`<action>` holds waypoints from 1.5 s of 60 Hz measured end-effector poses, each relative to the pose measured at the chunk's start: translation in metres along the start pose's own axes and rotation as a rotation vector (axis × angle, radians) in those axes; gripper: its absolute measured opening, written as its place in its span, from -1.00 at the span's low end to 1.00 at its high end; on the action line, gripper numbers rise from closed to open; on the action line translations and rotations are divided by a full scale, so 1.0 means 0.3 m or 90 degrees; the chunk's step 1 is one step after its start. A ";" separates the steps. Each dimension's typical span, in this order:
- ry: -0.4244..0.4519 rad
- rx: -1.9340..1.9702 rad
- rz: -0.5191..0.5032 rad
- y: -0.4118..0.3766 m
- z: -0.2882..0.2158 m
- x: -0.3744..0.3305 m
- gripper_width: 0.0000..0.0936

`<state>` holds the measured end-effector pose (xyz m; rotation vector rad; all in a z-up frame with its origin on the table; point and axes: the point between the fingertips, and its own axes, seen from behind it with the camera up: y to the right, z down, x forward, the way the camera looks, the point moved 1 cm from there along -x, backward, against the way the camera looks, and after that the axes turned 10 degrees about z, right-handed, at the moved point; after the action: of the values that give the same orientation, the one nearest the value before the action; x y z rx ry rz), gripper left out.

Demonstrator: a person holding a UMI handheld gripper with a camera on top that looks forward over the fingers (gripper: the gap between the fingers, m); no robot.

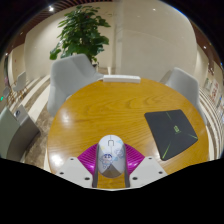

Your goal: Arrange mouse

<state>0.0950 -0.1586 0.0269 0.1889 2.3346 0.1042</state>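
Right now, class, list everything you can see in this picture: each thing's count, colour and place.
mouse: one, white-grey, on the table between the tool's pads
mouse pad: one, black, on the table, right of the mouse
table: one, round, wooden
chairs: about four, grey, around the table
plant: one, green, beyond the table
tool: one, magenta pads either side of the mouse; whether they press it, cannot tell

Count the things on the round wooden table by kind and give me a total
White and grey computer mouse, between the gripper fingers: 1
Black square mouse pad with a green logo, lying beyond the fingers to one side: 1
Total on the round wooden table: 2
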 end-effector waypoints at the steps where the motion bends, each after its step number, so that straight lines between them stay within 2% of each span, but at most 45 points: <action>1: 0.003 0.007 0.000 0.008 -0.016 -0.008 -0.21; 12: 0.037 0.060 0.014 0.186 -0.248 -0.084 -0.21; 21: 0.070 0.058 0.051 0.457 -0.392 0.001 -0.21; 28: 0.056 0.032 0.074 0.655 -0.377 0.150 -0.21; 42: -0.027 0.031 0.033 0.792 -0.155 0.388 -0.17; 52: -0.044 0.032 -0.003 0.782 -0.117 0.432 0.05; 55: -0.051 0.035 -0.005 0.789 -0.109 0.428 0.45; 58: -0.053 0.039 0.005 0.806 -0.114 0.414 0.91; 61: -0.051 0.036 0.014 0.829 -0.127 0.390 0.80; 70: -0.047 0.028 0.029 0.858 -0.138 0.200 0.84; 90: -0.089 0.006 0.014 0.813 0.073 -0.272 0.82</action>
<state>0.1923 0.0685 0.1018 0.2202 2.1941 0.0875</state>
